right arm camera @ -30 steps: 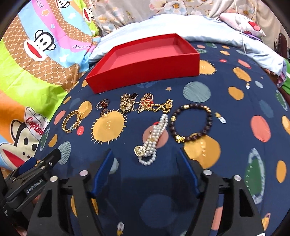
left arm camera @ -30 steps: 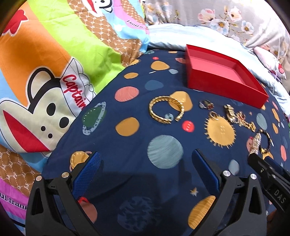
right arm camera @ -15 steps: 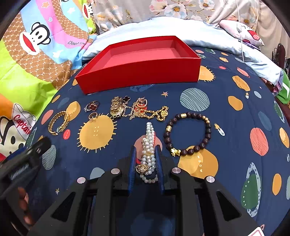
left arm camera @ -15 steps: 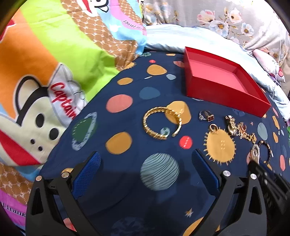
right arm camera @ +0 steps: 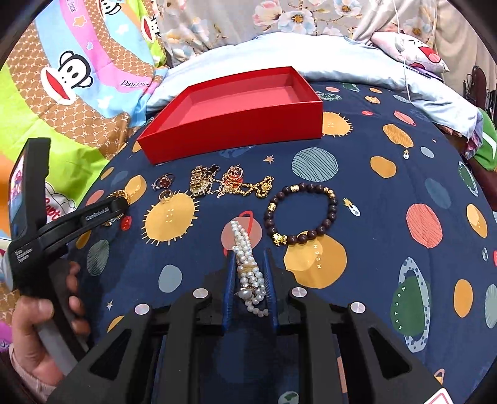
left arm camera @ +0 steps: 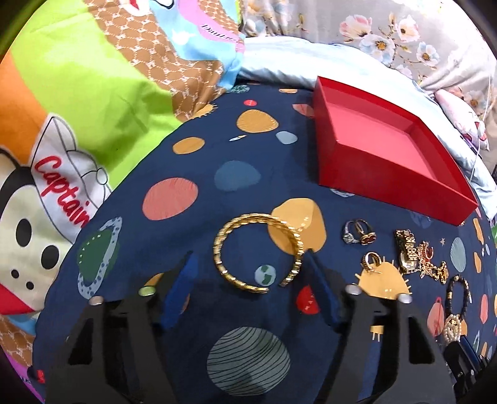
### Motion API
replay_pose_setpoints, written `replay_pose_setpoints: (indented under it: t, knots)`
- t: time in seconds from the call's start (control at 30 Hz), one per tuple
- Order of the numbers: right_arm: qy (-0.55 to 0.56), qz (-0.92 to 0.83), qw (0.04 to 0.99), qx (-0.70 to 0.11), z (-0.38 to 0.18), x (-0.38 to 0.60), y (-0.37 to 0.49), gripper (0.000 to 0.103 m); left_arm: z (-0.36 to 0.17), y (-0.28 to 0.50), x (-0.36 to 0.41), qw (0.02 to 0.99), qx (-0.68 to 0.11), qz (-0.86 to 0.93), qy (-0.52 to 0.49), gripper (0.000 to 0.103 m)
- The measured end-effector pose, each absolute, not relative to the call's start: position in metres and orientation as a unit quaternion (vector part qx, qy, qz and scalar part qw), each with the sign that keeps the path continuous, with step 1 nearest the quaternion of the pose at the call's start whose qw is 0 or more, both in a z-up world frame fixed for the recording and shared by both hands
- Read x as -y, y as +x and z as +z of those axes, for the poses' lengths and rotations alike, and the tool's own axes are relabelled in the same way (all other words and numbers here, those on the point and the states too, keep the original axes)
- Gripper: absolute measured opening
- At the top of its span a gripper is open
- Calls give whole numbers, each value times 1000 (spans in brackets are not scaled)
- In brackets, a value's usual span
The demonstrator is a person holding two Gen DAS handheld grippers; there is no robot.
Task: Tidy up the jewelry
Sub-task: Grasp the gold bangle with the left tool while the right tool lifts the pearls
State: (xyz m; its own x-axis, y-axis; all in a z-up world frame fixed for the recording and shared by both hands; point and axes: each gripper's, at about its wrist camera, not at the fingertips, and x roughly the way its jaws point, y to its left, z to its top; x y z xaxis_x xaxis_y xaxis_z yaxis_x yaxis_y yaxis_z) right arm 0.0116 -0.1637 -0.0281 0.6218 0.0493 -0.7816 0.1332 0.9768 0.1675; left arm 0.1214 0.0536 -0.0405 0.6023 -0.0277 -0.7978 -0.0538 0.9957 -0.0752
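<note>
Now the right tool (right arm camera: 248, 279) is clamped on the pearl bracelet (right arm camera: 245, 258), which lies lengthwise along its fingers on the bed, pointing toward the empty red box (right arm camera: 230, 124) straight ahead. The left tool (left arm camera: 248, 273) has just been closing around the gold bangle (left arm camera: 257, 251) (not yet pinching it)

You're in a home bedroom: a bed with a planet-print sheet (right arm camera: 388, 248), a cartoon quilt (left arm camera: 93, 93) and floral pillows (right arm camera: 217, 25).
</note>
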Motion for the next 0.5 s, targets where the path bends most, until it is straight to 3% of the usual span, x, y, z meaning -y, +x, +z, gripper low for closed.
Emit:
replay_pose_setpoints:
  t: [0.5]
  knots:
    - [110, -11, 905, -410, -5, 173, -4, 17, 4, 83, -34, 907, -416, -56, -43, 54]
